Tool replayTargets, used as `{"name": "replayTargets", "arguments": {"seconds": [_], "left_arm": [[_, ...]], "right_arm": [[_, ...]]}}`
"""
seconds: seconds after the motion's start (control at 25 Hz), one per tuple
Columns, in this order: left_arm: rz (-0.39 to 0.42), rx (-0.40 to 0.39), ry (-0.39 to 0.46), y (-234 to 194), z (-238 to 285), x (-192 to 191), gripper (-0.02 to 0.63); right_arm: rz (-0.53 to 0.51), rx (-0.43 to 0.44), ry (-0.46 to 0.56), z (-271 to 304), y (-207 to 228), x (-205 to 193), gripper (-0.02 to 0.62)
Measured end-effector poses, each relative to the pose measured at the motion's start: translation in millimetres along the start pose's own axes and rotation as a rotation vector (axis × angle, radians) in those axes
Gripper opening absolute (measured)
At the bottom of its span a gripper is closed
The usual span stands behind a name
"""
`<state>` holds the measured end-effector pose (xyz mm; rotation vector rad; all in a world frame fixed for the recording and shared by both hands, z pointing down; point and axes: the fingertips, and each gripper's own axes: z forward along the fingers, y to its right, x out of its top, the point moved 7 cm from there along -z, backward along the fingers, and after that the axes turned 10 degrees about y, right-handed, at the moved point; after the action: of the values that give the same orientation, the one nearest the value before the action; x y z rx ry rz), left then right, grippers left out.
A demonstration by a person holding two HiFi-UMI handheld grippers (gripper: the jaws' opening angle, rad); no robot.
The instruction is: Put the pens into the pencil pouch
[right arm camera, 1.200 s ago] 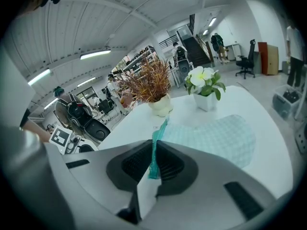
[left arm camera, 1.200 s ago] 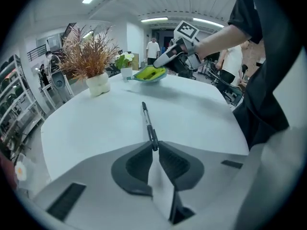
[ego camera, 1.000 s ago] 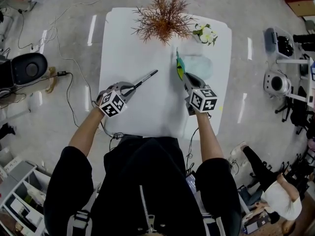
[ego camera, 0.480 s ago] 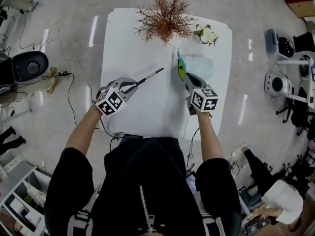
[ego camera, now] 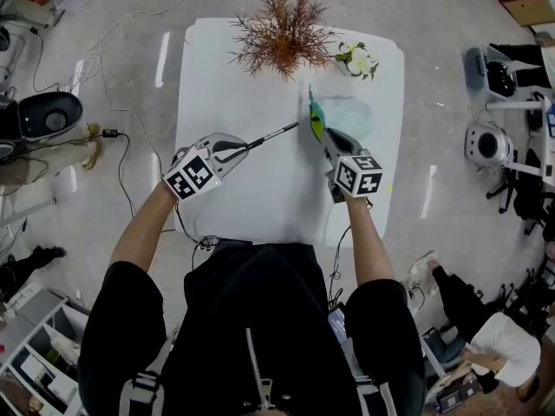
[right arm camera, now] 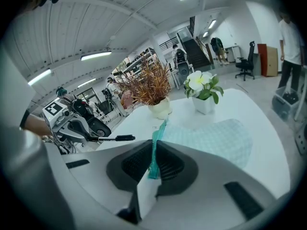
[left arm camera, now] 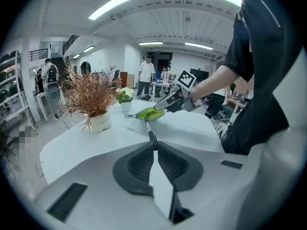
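Observation:
A black pen [ego camera: 276,134] sticks out from my left gripper [ego camera: 245,146], which is shut on its near end; its tip points toward the pouch's mouth. In the left gripper view the pen [left arm camera: 150,132] runs away from the jaws toward the green pouch opening [left arm camera: 148,114]. My right gripper [ego camera: 327,141] is shut on the teal edge of the pale mesh pencil pouch [ego camera: 347,117], holding its mouth up. In the right gripper view the teal edge [right arm camera: 156,150] is pinched between the jaws, the pouch [right arm camera: 211,140] spreads to the right, and the pen [right arm camera: 111,138] hovers at left.
A dried reddish plant in a white pot [ego camera: 284,35] stands at the table's far edge, with a small potted white flower [ego camera: 357,60] beside it. The white table [ego camera: 234,198] is bare in front. Cables and equipment lie on the floor around; people stand in the background.
My left gripper has risen and moved right with the pen, bringing its tip close to the pouch's mouth. The right gripper and pouch have stayed put.

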<state>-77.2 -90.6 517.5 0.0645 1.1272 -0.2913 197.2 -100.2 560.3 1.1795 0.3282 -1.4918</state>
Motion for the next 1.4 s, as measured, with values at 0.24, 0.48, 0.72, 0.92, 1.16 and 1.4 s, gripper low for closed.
{"name": "replayTargets", "arguments": {"seconds": [0.24, 0.48, 0.72, 0.92, 1.16, 1.4], "left_arm": [[-0.019, -0.041, 0.018, -1.8, 14.0, 9.8, 0.042], [-0.025, -0.08, 0.018, -5.3, 28.3, 15.9, 0.041], [-0.026, -0.11, 0.014, -10.3, 43.0, 20.0, 0.041], [-0.032, -0.123, 0.02, -14.6, 54.5, 23.5, 0.041], [-0.033, -0.13, 0.03, -19.9, 69.9, 27.8, 0.041], [-0.055, -0.136, 0.038, -22.0, 81.8, 33.9, 0.041]], "right_arm": [[0.007, 0.002, 0.002, -2.6, 2.4, 0.8, 0.035], [0.016, 0.003, 0.006, -5.4, 2.4, 3.2, 0.035], [0.027, 0.003, 0.014, -5.6, 1.2, 6.8, 0.035], [0.032, 0.005, 0.018, -7.8, 1.5, 7.9, 0.035], [0.032, 0.011, 0.011, -7.9, 2.3, 6.5, 0.035], [0.034, 0.023, 0.006, -6.7, 3.6, 2.9, 0.035]]}}
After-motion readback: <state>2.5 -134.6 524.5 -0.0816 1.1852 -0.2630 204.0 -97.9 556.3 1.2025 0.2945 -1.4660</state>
